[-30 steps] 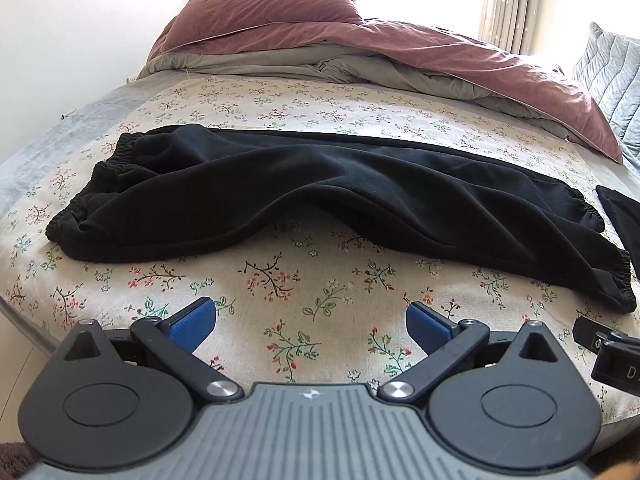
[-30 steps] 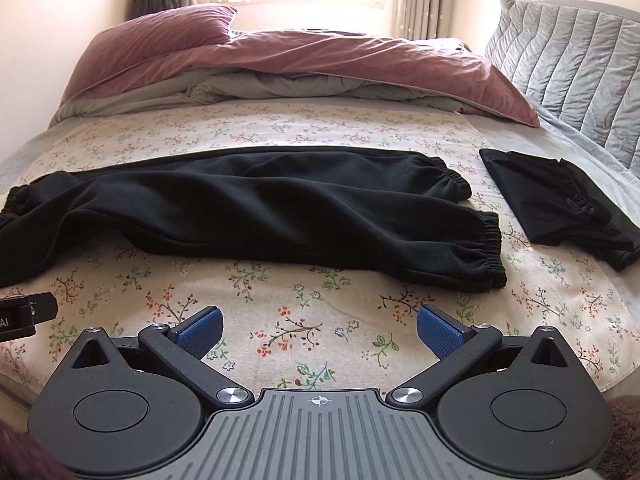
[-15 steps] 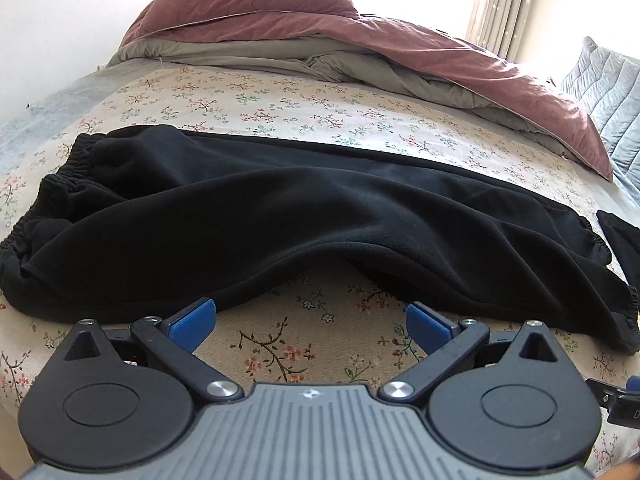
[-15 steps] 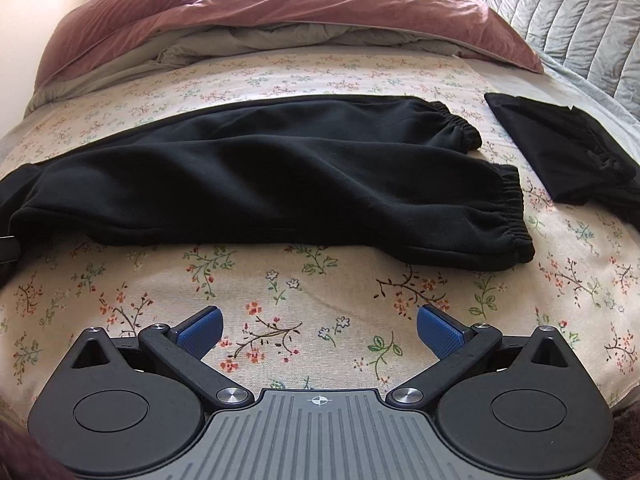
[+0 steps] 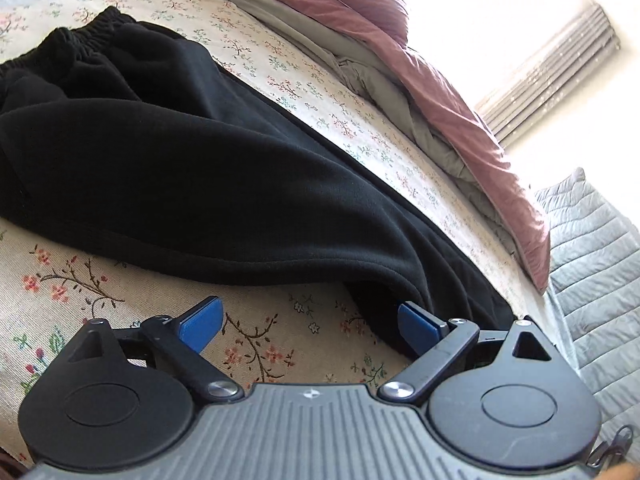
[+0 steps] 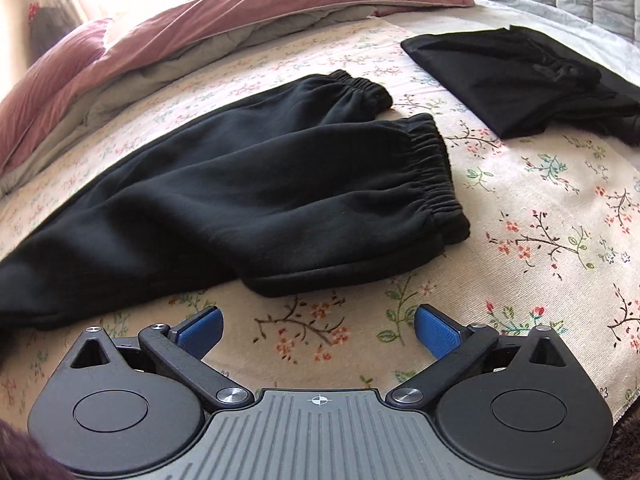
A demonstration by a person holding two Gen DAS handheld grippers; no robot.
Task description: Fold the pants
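- Sweatpants (image 5: 192, 176), black and fleecy, lie spread lengthwise over the floral bedspread (image 5: 60, 284), with the elastic waistband (image 5: 92, 36) at the far left end in the left wrist view.
- Down by the near edge of that garment, the left gripper (image 5: 308, 322) is held low over the bed and rolled to one side, so the whole scene tilts in its camera.
- Its blue pads are spread wide; the left pad (image 5: 200, 322) hangs over bare bedspread, while the right pad (image 5: 418, 326) sits against the dark fold where the two legs part, though I cannot tell whether it actually touches the cloth.
- Behind the pants, a mauve duvet (image 5: 440, 100) with a grey underside is bunched along the far side of the bed, and a quilted grey pillow (image 5: 592, 248) stands at the right.
- Over on the leg end, the right gripper (image 6: 318, 330) is also held low and angled slightly, pointing at the lower edge of the near leg.
- Its jaws stand wide apart with nothing between them, both blue pads (image 6: 438, 334) over the bedspread just short of the fabric.
- The two elastic cuffs (image 6: 432, 168) lie staggered, the nearer leg overlapping the farther one.
- Further right, well apart from the cuffs, a folded black garment (image 6: 512, 80) rests on the bedspread.
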